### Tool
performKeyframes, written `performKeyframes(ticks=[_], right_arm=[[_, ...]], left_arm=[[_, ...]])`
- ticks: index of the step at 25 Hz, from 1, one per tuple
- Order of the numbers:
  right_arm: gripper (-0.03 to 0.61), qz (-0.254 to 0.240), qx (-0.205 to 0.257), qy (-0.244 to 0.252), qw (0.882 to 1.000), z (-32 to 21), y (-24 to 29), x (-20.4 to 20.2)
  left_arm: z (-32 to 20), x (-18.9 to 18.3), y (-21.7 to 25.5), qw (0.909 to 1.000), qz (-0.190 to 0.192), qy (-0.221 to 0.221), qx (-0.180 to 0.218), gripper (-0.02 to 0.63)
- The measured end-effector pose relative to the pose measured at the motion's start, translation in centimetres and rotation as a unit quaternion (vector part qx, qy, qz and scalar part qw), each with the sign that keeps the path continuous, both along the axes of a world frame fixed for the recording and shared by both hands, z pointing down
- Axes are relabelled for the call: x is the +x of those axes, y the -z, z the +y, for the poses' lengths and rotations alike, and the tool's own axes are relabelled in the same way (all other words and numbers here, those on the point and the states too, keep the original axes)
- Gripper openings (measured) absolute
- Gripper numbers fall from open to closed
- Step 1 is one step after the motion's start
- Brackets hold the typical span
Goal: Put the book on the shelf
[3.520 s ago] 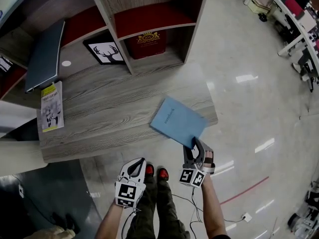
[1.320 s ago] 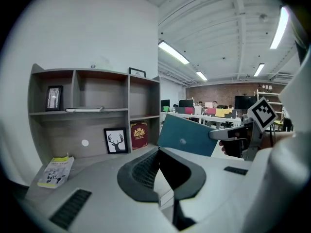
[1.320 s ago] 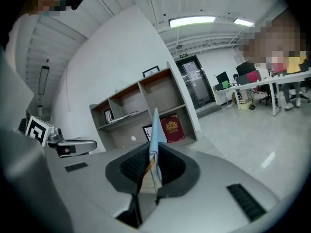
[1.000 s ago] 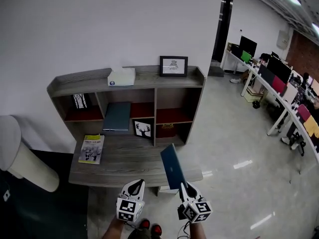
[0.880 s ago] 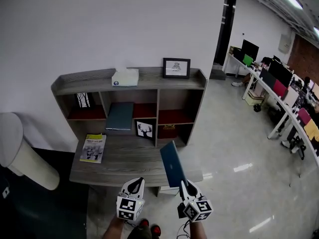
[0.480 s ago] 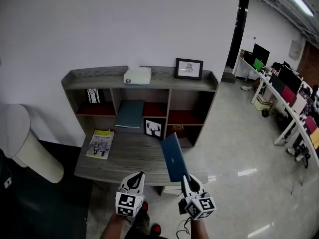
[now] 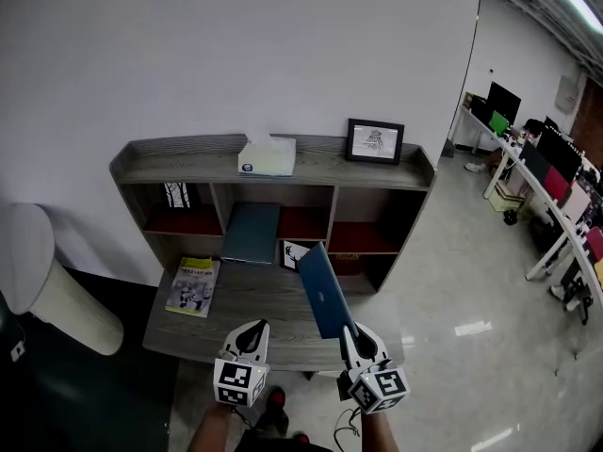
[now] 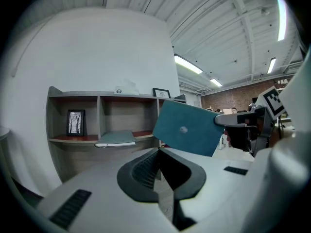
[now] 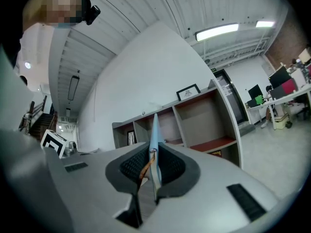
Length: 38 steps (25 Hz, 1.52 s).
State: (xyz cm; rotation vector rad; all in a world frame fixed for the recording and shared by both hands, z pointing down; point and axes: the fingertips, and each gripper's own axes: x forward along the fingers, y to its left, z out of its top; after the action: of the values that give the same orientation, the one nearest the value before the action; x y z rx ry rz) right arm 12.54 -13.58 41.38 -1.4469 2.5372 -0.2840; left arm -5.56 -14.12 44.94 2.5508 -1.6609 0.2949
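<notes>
At 5 o'clock in the head view, my right gripper (image 7: pixel 350 335) is clamping the lower edge of the blue book (image 7: pixel 321 288). The book is standing on edge in the air over the desk (image 7: pixel 240 299), tilting toward 11 o'clock. At 7 o'clock, my left gripper (image 7: pixel 254 330) is hanging just beside it, jaws together with nothing between them. Farther out, a yellow magazine (image 7: pixel 194 285) is lying on the desk, at 9 o'clock from the book. Beyond, at 12 o'clock, the shelf (image 7: pixel 170 164) is standing against the white wall. A teal book (image 7: pixel 251 234) is lying in its middle bay, and a tissue box (image 7: pixel 267 156) and a framed picture (image 7: pixel 374 142) are sitting on top.
</notes>
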Motion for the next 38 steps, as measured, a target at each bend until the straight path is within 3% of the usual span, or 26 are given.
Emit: performKeyframes(ticks=[8, 15, 19, 29, 38], right_arm=[[0.061, 0.023, 0.030, -0.001, 0.999, -6.1, 2.5, -3.1], [0.061, 0.117, 0.084, -0.001, 0.990, -9.6, 5.0, -6.2], [0.061, 0.189, 0.125, 0.002, 0.974, -11.1, 6.2, -8.3], [0.061, 0.383, 0.192, -0.021, 0.903, -13.9, 7.1, -12.7], [0.061, 0.528, 0.265, -0.040, 0.806, -16.6, 4.9, -15.7]], left_arm=[[-5.6, -3.4, 0.4, 1.0000, -0.004, 0.003, -0.006, 0.006], [-9.5, -5.6, 1.0, 1.0000, 0.003, -0.003, 0.001, 0.006], [-10.9, -6.7, 0.9, 0.9999, 0.009, -0.005, 0.000, 0.006], [-13.5, -9.5, 0.2, 0.9997, 0.021, 0.006, -0.008, 0.006], [-14.9, -11.5, -0.9, 0.9993, 0.029, 0.013, -0.017, 0.006]])
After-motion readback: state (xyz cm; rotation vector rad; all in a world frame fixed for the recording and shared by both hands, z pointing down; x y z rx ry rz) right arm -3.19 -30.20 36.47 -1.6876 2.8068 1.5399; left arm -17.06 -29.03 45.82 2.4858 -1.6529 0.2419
